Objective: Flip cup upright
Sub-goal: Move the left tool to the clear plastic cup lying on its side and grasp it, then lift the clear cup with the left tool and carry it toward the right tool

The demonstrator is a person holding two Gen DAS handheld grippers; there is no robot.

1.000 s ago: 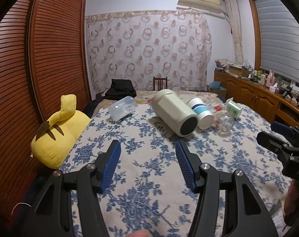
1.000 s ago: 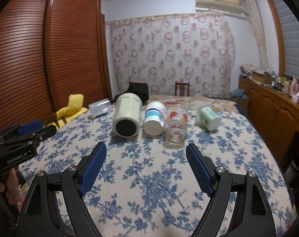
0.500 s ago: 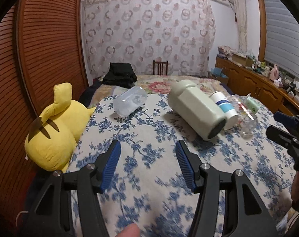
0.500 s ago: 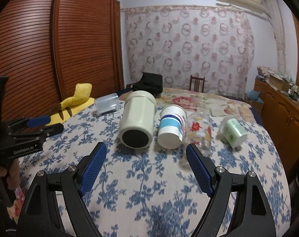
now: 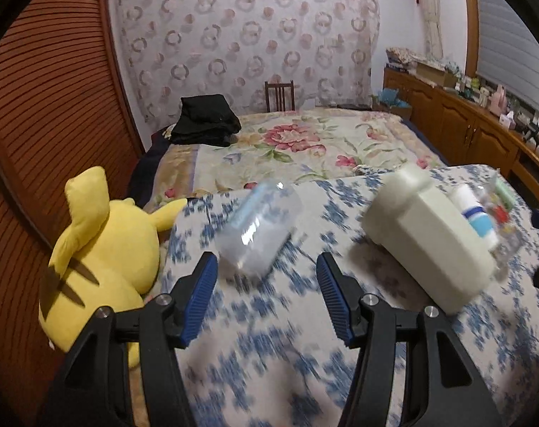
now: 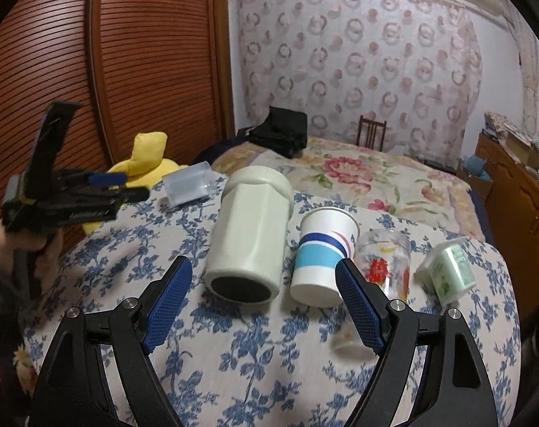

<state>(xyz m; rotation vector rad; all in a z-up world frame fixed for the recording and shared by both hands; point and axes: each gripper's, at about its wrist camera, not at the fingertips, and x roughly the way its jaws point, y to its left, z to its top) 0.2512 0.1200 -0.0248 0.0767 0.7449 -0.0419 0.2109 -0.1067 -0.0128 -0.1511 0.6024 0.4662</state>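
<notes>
Two hand-held grippers over a bed spread with a blue-flowered cloth (image 6: 255, 363). The left gripper (image 5: 266, 295) points forward and slightly down at a clear plastic cup (image 5: 259, 227) lying on its side just ahead of its fingertips; its jaws stand wide apart and hold nothing. The right wrist view shows this gripper at far left, gripped in a hand (image 6: 35, 249), its fingers aimed toward the same clear cup (image 6: 187, 183). The right gripper (image 6: 264, 307) hovers low over the cloth, jaws spread wide and empty, facing a row of toppled items: a large pale-green jar (image 6: 250, 235), a paper cup (image 6: 323, 252) with blue bands, a printed glass (image 6: 385, 259) and a small green cup (image 6: 447, 270). A yellow plush toy (image 5: 102, 249) lies at the bed's left edge.
</notes>
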